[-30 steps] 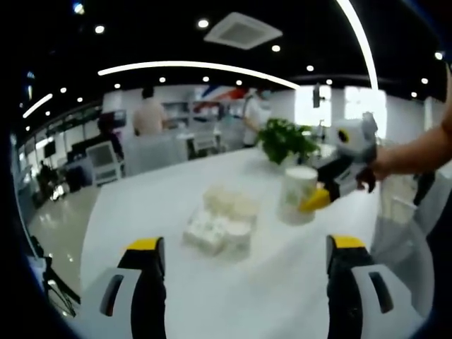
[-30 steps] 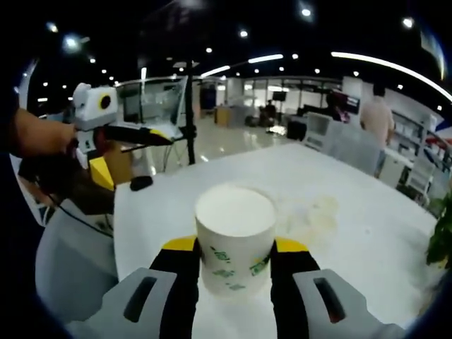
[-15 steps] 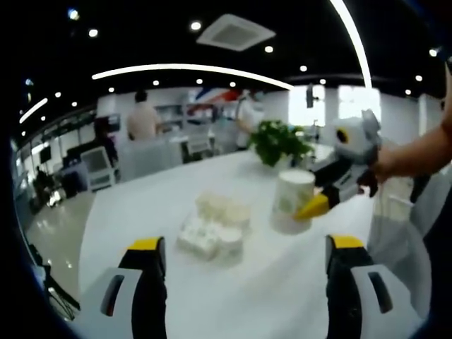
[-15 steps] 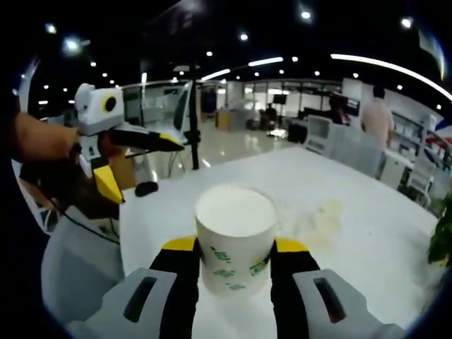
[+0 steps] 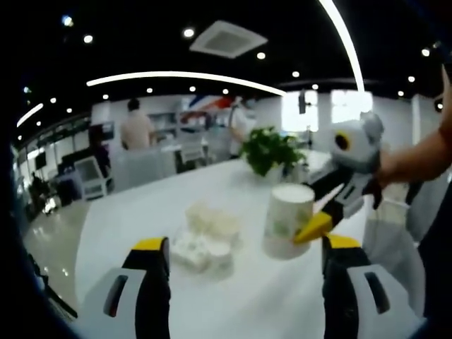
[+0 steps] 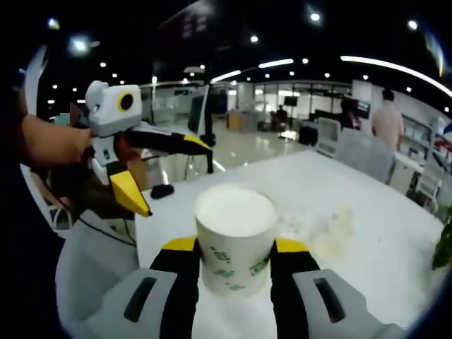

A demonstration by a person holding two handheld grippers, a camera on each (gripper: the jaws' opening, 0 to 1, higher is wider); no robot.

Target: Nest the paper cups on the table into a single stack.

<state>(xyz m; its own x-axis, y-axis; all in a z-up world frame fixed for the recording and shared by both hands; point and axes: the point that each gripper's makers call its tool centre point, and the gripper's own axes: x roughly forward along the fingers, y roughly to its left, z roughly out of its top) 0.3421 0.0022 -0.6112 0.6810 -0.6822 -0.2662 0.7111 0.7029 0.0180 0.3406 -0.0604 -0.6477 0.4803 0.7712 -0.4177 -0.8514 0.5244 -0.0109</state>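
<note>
Right tool point(image 6: 235, 254) gripping tapered paper cup point(image 6: 234, 236)

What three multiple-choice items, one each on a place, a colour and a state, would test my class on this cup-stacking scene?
1. Where is the potted plant?
A. At the table's far end
B. On the floor
C. Between the left gripper's jaws

2. What colour are the right gripper's jaw tips?
A. Red
B. Yellow
C. Blue

3. How does the left gripper stand?
A. Shut on a cup
B. Shut on the plant
C. Open

Answers: 1 A, it stands beyond the loose cups on the white table. 2 B, yellow pads flank the paper cup. 3 C, its jaws stand wide apart holding nothing.
</note>
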